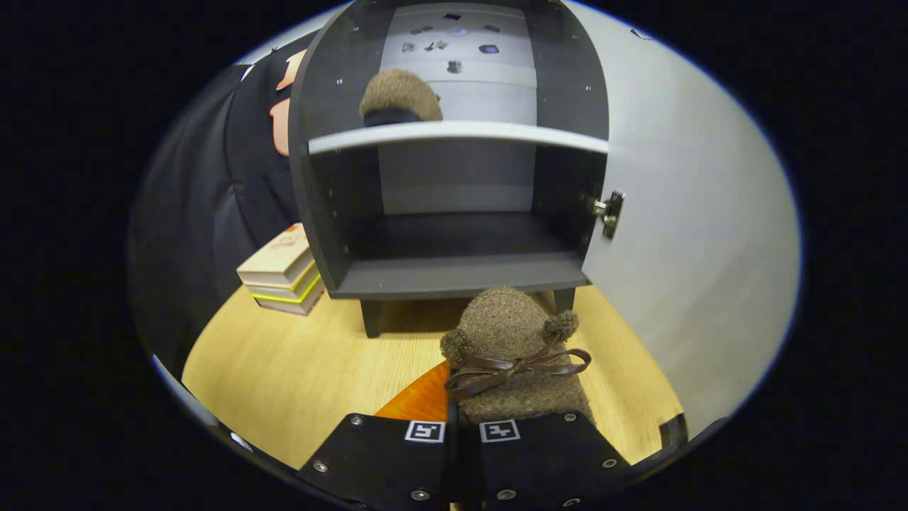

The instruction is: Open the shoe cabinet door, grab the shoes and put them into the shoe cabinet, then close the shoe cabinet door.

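Between tool (454, 426) fingers, brown shoe (514, 348)

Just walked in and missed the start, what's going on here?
A handheld gripper is closed on a fuzzy brown slipper with a brown bow, held in front of the dark grey shoe cabinet. Its door is open. A matching slipper already sits on the upper shelf.

two fuzzy brown shoes (516, 348) (401, 96) are showing, three stacked books (284, 273) are lying beside one dark grey cabinet (454, 273).
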Demonstrator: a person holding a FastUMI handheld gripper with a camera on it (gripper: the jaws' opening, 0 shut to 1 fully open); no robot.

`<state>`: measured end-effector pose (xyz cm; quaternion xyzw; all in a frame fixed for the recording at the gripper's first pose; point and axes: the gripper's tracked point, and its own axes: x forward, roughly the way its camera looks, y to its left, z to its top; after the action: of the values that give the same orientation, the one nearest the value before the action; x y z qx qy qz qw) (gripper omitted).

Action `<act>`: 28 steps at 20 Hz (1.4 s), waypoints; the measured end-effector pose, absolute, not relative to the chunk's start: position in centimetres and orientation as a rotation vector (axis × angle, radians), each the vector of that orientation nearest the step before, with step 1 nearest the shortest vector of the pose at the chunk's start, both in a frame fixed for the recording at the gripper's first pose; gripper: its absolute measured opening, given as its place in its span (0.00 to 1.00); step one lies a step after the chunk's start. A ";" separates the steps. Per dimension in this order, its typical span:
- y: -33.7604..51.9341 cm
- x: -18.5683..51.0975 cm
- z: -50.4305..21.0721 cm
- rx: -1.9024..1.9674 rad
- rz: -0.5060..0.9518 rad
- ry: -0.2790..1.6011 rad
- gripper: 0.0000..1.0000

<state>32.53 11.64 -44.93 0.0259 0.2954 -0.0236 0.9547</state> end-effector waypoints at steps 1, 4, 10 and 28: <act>11.5 32.4 -42.9 0.058 -0.057 0.582 0.04; 11.0 32.1 -38.1 0.080 -0.090 0.541 0.04; 10.8 32.1 -30.7 0.096 -0.105 0.474 0.04; 7.9 47.3 -26.1 0.101 0.021 0.416 0.04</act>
<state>47.29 7.91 -26.14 0.0503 0.2066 0.0106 0.9771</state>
